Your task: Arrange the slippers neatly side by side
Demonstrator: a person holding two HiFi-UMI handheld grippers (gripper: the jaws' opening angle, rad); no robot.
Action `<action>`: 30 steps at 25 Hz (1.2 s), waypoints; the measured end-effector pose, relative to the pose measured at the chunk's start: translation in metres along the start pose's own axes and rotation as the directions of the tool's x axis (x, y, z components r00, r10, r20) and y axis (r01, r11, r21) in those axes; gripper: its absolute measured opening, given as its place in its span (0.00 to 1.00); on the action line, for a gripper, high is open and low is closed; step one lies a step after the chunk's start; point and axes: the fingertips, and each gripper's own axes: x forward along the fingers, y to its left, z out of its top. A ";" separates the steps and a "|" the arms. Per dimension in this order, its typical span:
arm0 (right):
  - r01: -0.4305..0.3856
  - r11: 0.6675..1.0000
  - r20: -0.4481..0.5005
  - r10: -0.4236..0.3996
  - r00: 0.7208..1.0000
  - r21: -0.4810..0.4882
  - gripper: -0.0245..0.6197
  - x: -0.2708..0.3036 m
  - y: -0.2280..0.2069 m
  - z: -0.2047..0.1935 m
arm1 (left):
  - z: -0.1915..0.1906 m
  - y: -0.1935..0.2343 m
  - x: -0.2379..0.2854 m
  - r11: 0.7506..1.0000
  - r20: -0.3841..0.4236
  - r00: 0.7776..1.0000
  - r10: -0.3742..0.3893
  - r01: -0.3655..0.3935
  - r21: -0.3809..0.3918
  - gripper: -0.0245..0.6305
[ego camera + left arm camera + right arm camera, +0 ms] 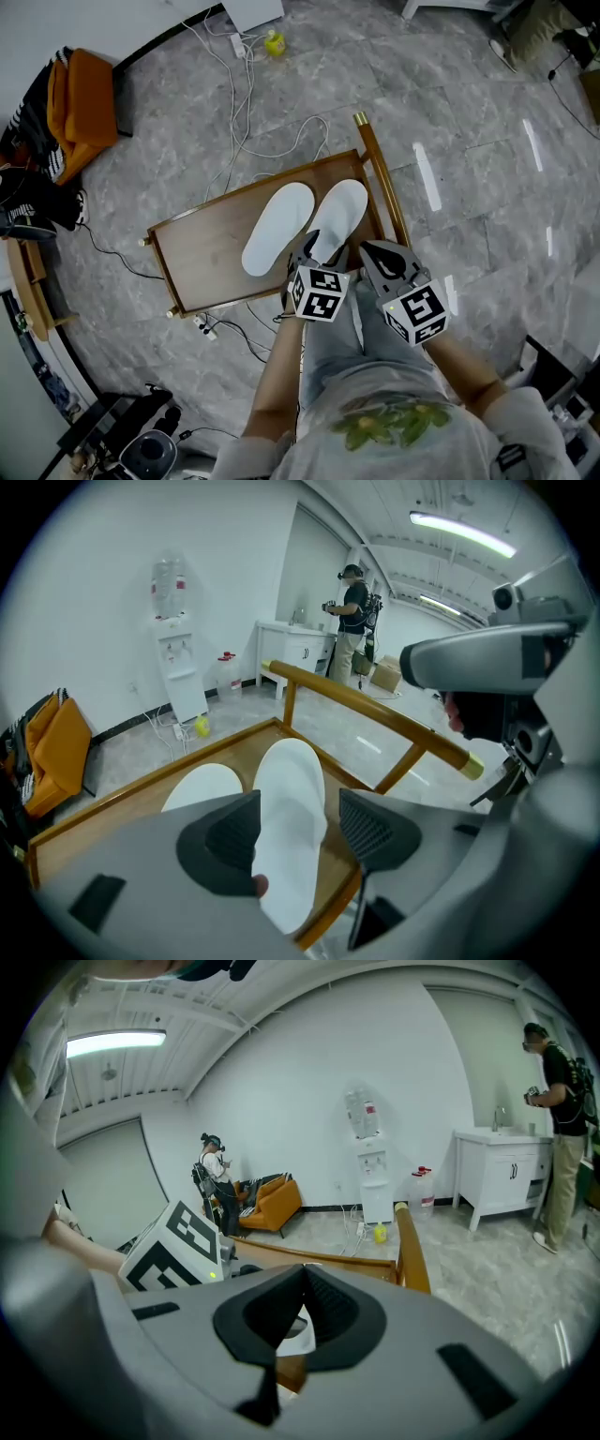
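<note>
Two white slippers lie side by side on a low wooden rack (202, 253), toes pointing away from me. The left slipper (277, 228) rests flat, clear of both grippers. My left gripper (323, 255) hovers over the heel end of the right slipper (339, 216). In the left gripper view its jaws stand wide open (302, 822), with that slipper (292, 789) lying between them; the right pad is clearly apart from it. My right gripper (377, 253) is just right of the heel, and in the right gripper view its pads meet (302, 1299) with nothing between them.
A raised wooden rail (380, 178) runs along the rack's right side. White cables (239, 103) and a yellow bottle (274, 42) lie on the grey floor beyond. An orange chair (80, 98) stands far left. A power strip (202, 326) sits by the rack's near edge.
</note>
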 end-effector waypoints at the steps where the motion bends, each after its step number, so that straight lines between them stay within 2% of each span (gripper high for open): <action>1: 0.003 1.000 -0.001 -0.003 1.000 0.003 0.05 0.002 -0.001 -0.001 | -0.003 0.001 0.005 1.000 -0.016 1.000 -0.008 0.008 0.001 0.44; 15: 0.029 0.999 -0.018 -0.029 0.999 0.028 0.05 0.014 -0.012 -0.015 | -0.019 0.010 0.048 0.998 -0.134 0.990 -0.034 0.041 0.048 0.44; 18: 0.027 0.999 -0.025 -0.026 0.999 0.031 0.05 0.016 -0.013 -0.018 | -0.023 0.013 0.052 0.998 -0.156 0.988 -0.012 0.020 0.055 0.37; 22: 0.025 0.999 -0.024 -0.024 0.999 0.036 0.05 0.018 -0.013 -0.017 | -0.025 0.020 0.053 1.000 -0.163 0.987 0.017 -0.015 0.011 0.19; 30: 0.017 0.999 -0.029 -0.016 0.999 0.030 0.05 0.019 -0.016 -0.017 | -0.028 0.028 0.053 0.991 -0.179 0.984 0.029 -0.051 -0.123 0.12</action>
